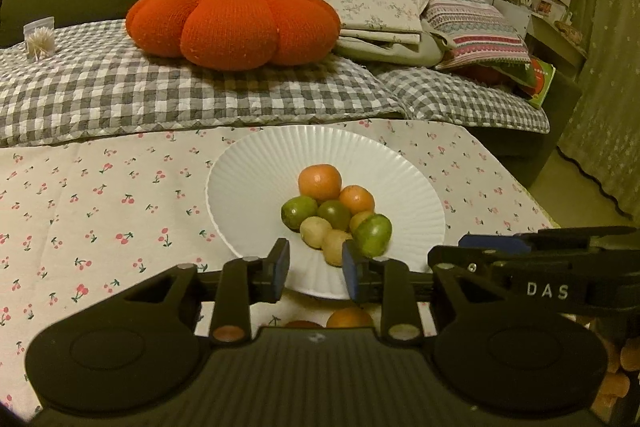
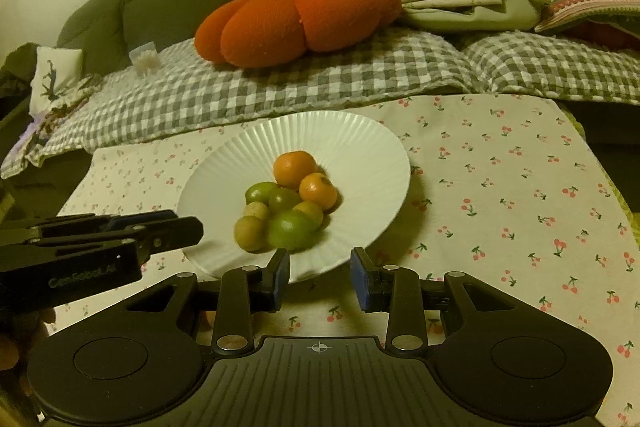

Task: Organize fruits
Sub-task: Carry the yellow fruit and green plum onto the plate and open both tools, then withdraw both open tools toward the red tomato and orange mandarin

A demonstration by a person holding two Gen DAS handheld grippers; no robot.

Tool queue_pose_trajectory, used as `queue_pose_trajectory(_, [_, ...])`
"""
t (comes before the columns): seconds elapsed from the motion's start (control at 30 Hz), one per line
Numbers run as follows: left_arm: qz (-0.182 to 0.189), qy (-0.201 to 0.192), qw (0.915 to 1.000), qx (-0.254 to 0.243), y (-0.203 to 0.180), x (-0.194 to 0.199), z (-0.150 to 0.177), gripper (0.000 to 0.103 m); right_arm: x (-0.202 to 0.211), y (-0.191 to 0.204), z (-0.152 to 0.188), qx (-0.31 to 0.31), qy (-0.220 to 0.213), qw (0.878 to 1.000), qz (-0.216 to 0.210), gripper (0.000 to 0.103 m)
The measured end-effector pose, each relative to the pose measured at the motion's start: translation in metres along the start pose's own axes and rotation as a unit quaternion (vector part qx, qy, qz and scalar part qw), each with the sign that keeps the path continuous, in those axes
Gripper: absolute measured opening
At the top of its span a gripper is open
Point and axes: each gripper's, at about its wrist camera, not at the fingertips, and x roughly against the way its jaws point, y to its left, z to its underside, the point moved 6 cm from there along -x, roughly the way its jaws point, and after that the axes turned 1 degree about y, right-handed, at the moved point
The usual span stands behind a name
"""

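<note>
A white fluted plate sits on the cherry-print tablecloth. On it is a pile of several fruits: two oranges, green fruits and small tan ones. My left gripper hovers over the plate's near rim, narrowly open, with nothing between its blue pads. My right gripper stands just off the plate's near right rim, also narrowly open and empty. Another orange lies on the cloth under my left gripper, partly hidden.
An orange pumpkin cushion rests on a grey checked blanket over a green sofa behind the table. Folded linens lie to its right, a toothpick holder to its left. The table's edge runs along the right side.
</note>
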Motion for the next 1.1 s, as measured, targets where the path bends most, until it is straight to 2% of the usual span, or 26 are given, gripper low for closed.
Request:
queue_pose_trajectory(0.27, [-0.009,0.017,0.9997,-0.017,0.002,0.01,0.017,0.053,0.009,0.001,0.006,0.013,0.001,1.0,0.002,0.053])
queue_pose_trajectory(0.33, [-0.012,0.023,0.9995,-0.018,0.005,0.012,0.021,0.056,0.011,0.0,0.008,0.015,0.004,1.0,0.003,0.055])
queue_pose_trajectory(0.4, [-0.012,0.028,0.9994,-0.018,0.007,0.015,0.025,0.058,0.012,-0.002,0.011,0.016,0.005,1.0,0.005,0.063])
queue_pose_trajectory(0.47, [-0.014,0.032,0.9992,-0.019,0.009,0.017,0.029,0.065,0.015,-0.003,0.013,0.018,0.005,1.0,0.008,0.066])
queue_pose_trajectory(0.67, [-0.015,0.043,0.9987,-0.021,0.015,0.024,0.04,0.075,0.019,-0.005,0.02,0.022,0.011,1.0,0.01,0.077])
queue_pose_trajectory(0.93, [-0.017,0.052,0.9982,-0.023,0.019,0.03,0.053,0.091,0.023,-0.004,0.03,0.03,0.019,0.999,0.012,0.084])
queue_pose_trajectory(1.1, [-0.019,0.061,0.9977,-0.023,0.02,0.03,0.061,0.095,0.024,-0.004,0.036,0.037,0.023,0.999,0.014,0.089])
